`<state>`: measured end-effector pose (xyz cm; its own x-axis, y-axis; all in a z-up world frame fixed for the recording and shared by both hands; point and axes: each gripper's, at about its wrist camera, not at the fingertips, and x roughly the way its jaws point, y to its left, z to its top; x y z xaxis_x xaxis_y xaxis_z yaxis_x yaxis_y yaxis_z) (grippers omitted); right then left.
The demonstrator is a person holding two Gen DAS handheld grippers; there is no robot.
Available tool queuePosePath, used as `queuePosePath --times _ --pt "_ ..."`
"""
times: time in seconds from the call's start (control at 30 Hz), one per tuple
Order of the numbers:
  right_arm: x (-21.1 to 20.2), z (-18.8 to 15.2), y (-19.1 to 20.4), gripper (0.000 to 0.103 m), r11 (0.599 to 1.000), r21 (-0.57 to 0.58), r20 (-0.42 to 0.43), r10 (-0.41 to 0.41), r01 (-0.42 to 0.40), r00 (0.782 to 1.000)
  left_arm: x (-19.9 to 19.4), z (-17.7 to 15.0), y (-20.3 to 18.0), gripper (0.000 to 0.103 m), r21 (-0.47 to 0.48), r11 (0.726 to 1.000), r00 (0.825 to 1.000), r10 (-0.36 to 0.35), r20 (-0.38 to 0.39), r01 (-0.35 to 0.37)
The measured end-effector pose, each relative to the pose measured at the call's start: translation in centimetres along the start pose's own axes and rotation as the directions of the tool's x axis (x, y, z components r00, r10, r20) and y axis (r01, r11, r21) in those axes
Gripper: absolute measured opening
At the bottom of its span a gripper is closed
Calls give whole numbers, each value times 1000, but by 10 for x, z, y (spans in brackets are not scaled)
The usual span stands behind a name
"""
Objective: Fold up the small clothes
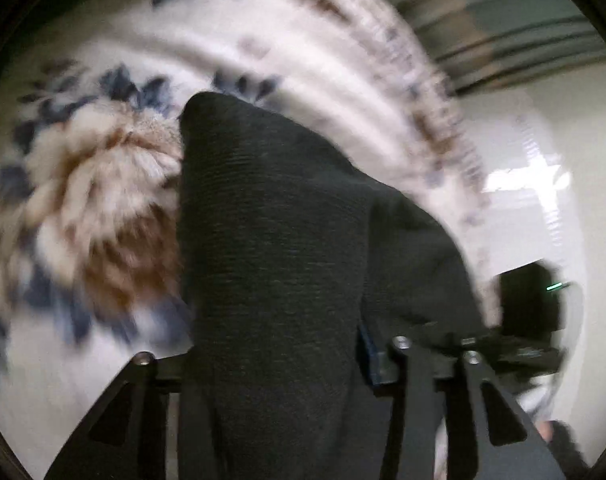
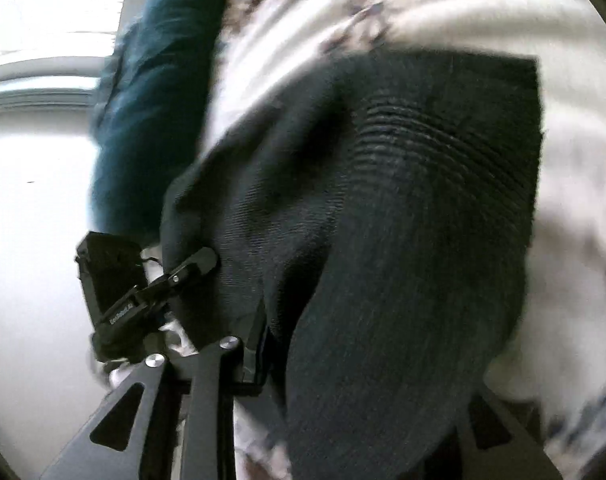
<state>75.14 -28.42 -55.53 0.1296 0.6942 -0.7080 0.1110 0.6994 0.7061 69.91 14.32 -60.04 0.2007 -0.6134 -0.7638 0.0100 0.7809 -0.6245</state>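
Note:
A black ribbed knit garment (image 1: 275, 248) hangs from both grippers, lifted above a white bedspread with blue and brown flowers (image 1: 95, 200). In the left wrist view it drapes over my left gripper (image 1: 279, 364) and hides the fingertips. In the right wrist view the same garment (image 2: 403, 220) covers my right gripper (image 2: 323, 380), and the left gripper (image 2: 191, 264) shows at the lower left, pinching the cloth's edge. Both grippers are shut on the garment. The views are motion-blurred.
A dark teal pillow (image 2: 155, 92) lies at the bedspread's (image 2: 483, 8) far left edge. White walls (image 1: 575, 128) and window blinds (image 1: 503, 20) lie beyond the bed. A dark object (image 1: 531, 300) sits at the right in the left wrist view.

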Motion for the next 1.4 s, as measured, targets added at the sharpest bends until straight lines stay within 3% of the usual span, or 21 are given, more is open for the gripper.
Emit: queuePosePath --times 0.03,0.07,0.17,0.23,0.27,0.33,0.37,0.43,0.5,0.53,0.57,0.6,0.67,0.7,0.8,0.9,0.97,1.07,1.17,1.23,1.4 --pt "3 8 -4 36 999 7 -20 -31 32 999 6 1 4 52 17 1000 1000 7 -8 -7" --pt "3 13 -7 45 998 7 -30 -67 67 997 6 -1 5 52 24 1000 1000 0 -9 0" --pt "-18 11 -20 59 987 -10 1 -163 163 987 -4 -3 -3 53 47 999 1000 6 20 -7" --pt "-21 -1 -26 61 967 -19 35 -254 255 967 -18 -10 -5 55 47 998 998 35 53 -37" --pt "-30 -14 -29 62 945 -22 51 -324 325 945 -25 -12 -6 56 49 997 995 60 83 -64" --pt "-42 -32 -36 63 934 -16 72 -355 357 932 -39 -14 -13 57 58 989 982 124 143 -133" --pt "-46 -37 -39 63 918 -10 82 -395 397 915 -43 -15 -17 58 65 982 971 161 174 -175" --pt "-55 -54 -37 63 889 5 120 -455 458 882 -56 -20 -27 76 64 959 937 254 241 -277" --pt "-60 -69 -14 74 814 -14 178 -570 581 802 -61 -25 -40 85 58 943 914 302 271 -329" --pt "-61 -75 3 82 769 -31 209 -620 639 756 -66 -34 -49 93 58 926 893 341 293 -373" --pt "-64 -85 21 101 726 -47 238 -659 686 713 -67 -36 -54 100 58 914 881 368 298 -401" --pt "-64 -91 34 103 700 -50 254 -681 712 687 -68 -39 -60 103 59 901 869 395 298 -430" --pt "-68 -106 60 103 658 -47 294 -710 751 640 -74 -51 -78 103 49 855 823 479 307 -516" --pt "-68 -115 73 103 632 -39 315 -727 774 610 -75 -55 -86 103 47 841 810 501 306 -538" --pt "-74 -144 120 103 583 -17 371 -750 812 547 -92 -73 -109 103 48 837 804 505 314 -545" --pt "-89 -162 161 103 553 -22 410 -755 833 512 -113 -90 -138 103 57 834 800 504 326 -548" --pt "-110 -184 180 103 548 -26 427 -750 836 505 -134 -104 -162 103 69 824 788 508 348 -562" --pt "-143 -218 215 103 539 -27 473 -735 842 486 -163 -126 -196 103 104 819 783 491 382 -564" --pt "-173 -243 243 103 544 -16 512 -716 839 474 -196 -151 -226 103 120 805 765 489 419 -581" --pt "-197 -266 263 103 552 -1 529 -707 834 469 -221 -169 -244 103 121 807 762 480 435 -578" --pt "-257 -328 315 103 555 21 600 -673 832 433 -274 -209 -285 103 123 795 737 477 478 -594"
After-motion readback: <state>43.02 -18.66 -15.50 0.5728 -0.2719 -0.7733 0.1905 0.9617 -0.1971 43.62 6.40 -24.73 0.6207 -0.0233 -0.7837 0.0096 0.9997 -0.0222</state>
